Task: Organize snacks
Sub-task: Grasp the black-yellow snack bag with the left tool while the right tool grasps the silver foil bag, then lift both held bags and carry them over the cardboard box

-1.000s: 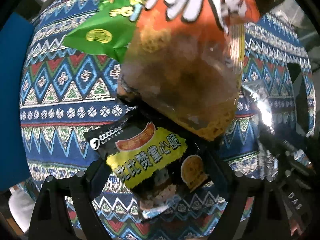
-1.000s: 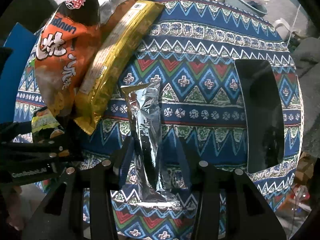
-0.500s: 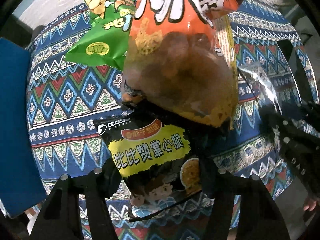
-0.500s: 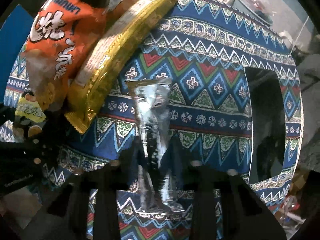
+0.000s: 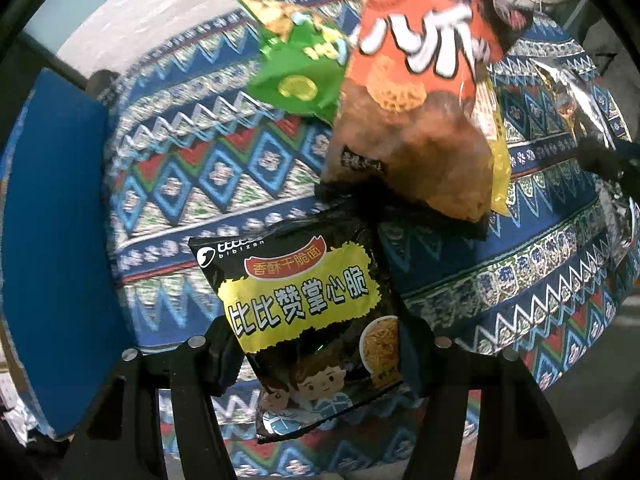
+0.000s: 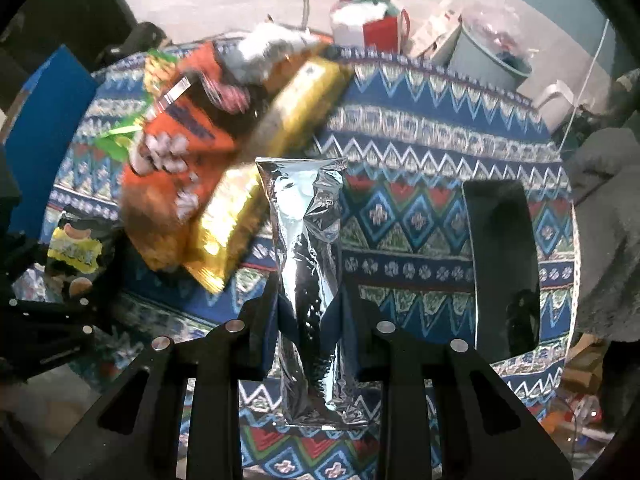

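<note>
My left gripper (image 5: pixel 320 356) is shut on a black noodle-snack packet with a yellow label (image 5: pixel 316 316) and holds it above the patterned cloth. My right gripper (image 6: pixel 310 320) is shut on a silver foil packet (image 6: pixel 308 264), also lifted off the cloth. An orange snack bag (image 5: pixel 416 92) lies on the cloth ahead, with a green bag (image 5: pixel 300 76) to its left and a yellow packet (image 6: pixel 248 208) beside it. The left gripper with its black packet (image 6: pixel 74 248) shows at the left of the right wrist view.
A blue patterned cloth (image 6: pixel 400 168) covers the table. A black rectangular tray (image 6: pixel 504 268) lies on its right side. A blue board (image 5: pixel 56 240) stands at the left edge. Buckets and bags (image 6: pixel 488 60) sit on the floor beyond the table.
Both grippers have risen and pulled back from the cloth with their packets held. The pile of bags now looks farther away and more of the room shows.
</note>
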Demonstrator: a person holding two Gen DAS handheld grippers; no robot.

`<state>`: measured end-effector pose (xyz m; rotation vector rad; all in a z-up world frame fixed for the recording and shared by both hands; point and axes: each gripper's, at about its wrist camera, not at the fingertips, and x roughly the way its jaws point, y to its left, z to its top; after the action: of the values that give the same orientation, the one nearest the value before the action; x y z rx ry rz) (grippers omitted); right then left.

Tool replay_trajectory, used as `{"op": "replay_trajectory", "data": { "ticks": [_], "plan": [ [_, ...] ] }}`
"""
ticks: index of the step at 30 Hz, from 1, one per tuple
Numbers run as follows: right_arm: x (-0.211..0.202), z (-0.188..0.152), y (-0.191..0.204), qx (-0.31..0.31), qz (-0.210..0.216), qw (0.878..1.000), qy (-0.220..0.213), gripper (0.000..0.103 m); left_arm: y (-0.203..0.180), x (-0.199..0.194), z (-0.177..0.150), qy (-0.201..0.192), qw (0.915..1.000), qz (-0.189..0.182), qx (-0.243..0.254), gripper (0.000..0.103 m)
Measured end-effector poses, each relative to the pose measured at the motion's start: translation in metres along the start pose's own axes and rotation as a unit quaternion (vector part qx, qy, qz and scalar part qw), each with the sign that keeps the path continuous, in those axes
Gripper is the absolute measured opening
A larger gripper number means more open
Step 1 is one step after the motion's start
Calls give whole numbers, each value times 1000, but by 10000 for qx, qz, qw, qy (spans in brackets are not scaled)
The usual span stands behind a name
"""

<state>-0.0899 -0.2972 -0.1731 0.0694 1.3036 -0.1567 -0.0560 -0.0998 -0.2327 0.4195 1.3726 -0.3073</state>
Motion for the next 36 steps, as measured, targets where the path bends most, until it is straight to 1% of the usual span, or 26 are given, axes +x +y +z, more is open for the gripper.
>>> {"op": "replay_trajectory", "data": {
  "ticks": [3,4,7,11,12,15,21,25,32,36],
  "plan": [
    [-13,5,7,-58,14,9999,-138,26,10,-14,-5,-197,9997,134,54,65],
    [-18,8,10,-76,13,9998,-171,26,5,-24,-10,-236,9996,163,70,65],
    [-30,12,17,-114,48,9995,-294,26,10,-37,-14,-378,9989,262,125,65],
    [-43,17,29,-172,103,9988,-445,26,19,-51,-24,-517,9983,267,69,65],
    [-48,19,33,-193,124,9985,-496,26,23,-52,-18,-571,9979,293,69,65],
    [-60,24,44,-254,195,9976,-611,26,29,-61,-20,-750,9963,411,84,65],
    [-77,35,64,-400,296,9956,-799,26,50,-84,-21,-1010,9939,451,-17,65],
    [-87,45,81,-515,370,9937,-922,26,62,-100,-24,-1204,9912,550,-56,65],
    [-99,60,109,-692,494,9902,-1106,26,82,-117,-30,-1398,9886,541,-119,65],
    [-104,69,126,-796,555,9884,-1166,26,94,-124,-31,-1529,9862,607,-174,65]
  ]
}}
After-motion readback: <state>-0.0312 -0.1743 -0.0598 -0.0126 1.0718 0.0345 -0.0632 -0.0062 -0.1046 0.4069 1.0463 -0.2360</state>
